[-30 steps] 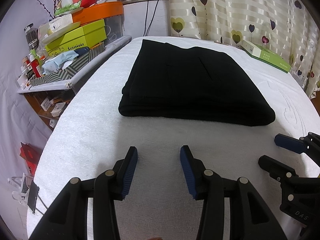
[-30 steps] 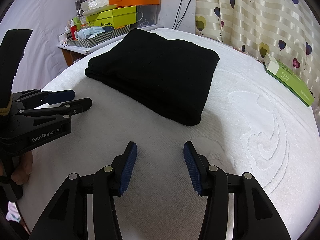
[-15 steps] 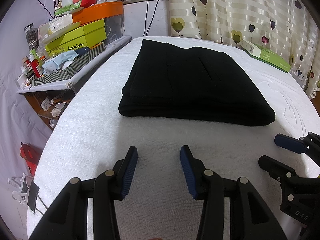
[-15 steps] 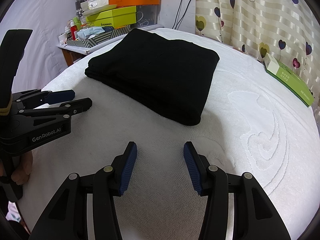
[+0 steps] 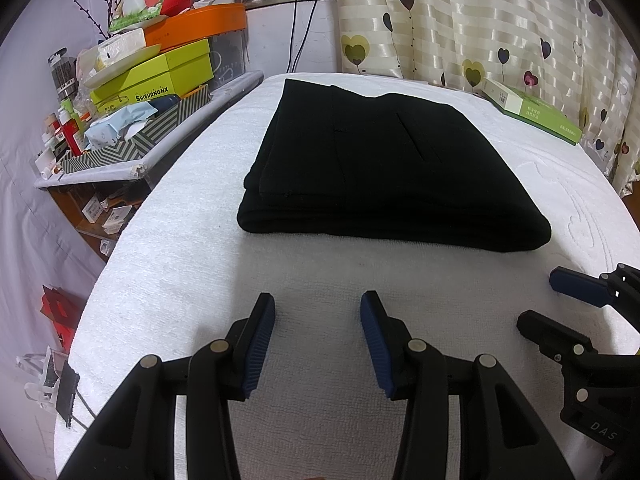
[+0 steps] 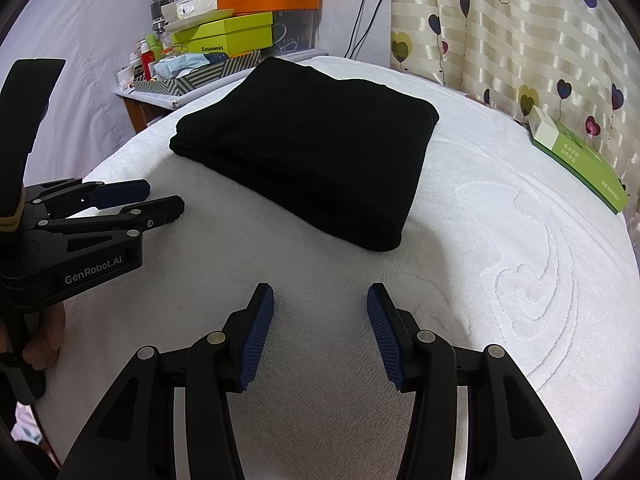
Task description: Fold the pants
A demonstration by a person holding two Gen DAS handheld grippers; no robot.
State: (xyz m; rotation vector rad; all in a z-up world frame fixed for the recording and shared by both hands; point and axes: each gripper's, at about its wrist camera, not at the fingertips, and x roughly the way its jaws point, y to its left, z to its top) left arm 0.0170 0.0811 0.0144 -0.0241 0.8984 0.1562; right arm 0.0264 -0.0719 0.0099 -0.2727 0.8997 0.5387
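The lime-green box (image 5: 160, 76) on the cluttered side shelf reads "SHISHANGNX" along its front. The left gripper (image 6: 160, 202) carries "GenRobot.AI" on its body. The right gripper (image 5: 552, 300) shows the letters "DAS".

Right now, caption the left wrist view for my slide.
Folded pants on white towel; left gripper open, empty, short of them.

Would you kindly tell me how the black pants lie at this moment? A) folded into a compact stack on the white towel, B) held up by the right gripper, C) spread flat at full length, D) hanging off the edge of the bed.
A: the black pants lie as a layered rectangle on the white towel, with the left gripper and right gripper both open and apart from them.
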